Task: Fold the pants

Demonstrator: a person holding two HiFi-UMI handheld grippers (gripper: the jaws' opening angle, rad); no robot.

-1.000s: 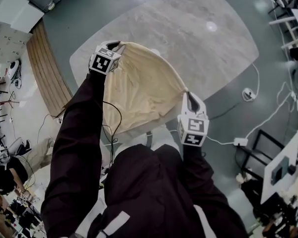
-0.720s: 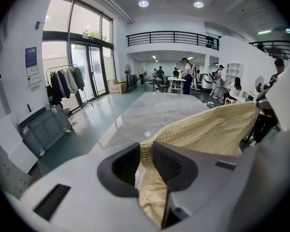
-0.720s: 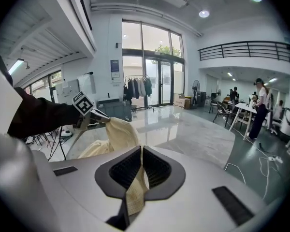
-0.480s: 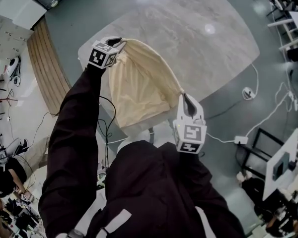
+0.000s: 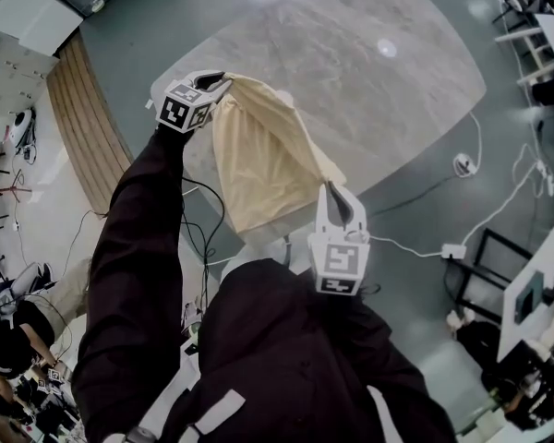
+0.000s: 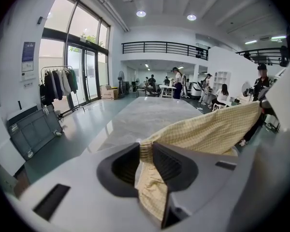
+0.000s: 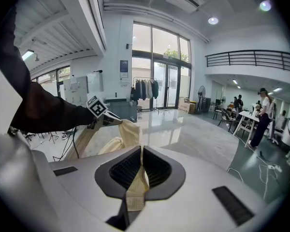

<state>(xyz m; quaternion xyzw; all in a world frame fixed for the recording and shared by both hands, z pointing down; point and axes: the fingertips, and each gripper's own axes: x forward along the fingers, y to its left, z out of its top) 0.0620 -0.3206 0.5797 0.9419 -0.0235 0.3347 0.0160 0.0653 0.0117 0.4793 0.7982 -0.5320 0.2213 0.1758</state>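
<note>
Pale yellow checked pants hang in the air between my two grippers, above the near edge of the grey marble table. My left gripper is shut on the waistband end at the far left; the cloth is pinched between its pads and drapes off to the right. My right gripper is shut on another edge of the pants, closer to my body; a thin strip of fabric sits clamped between its jaws. From the right gripper view the left gripper shows with cloth hanging from it.
The table fills the middle of the head view, with a wooden bench to its left. White cables and a power strip lie on the floor at right. People, desks and a clothes rack stand farther off in the hall.
Both grippers have drawn closer together, the right one moving left and towards my body. The hanging pants have narrowed into a tighter fold between them.
</note>
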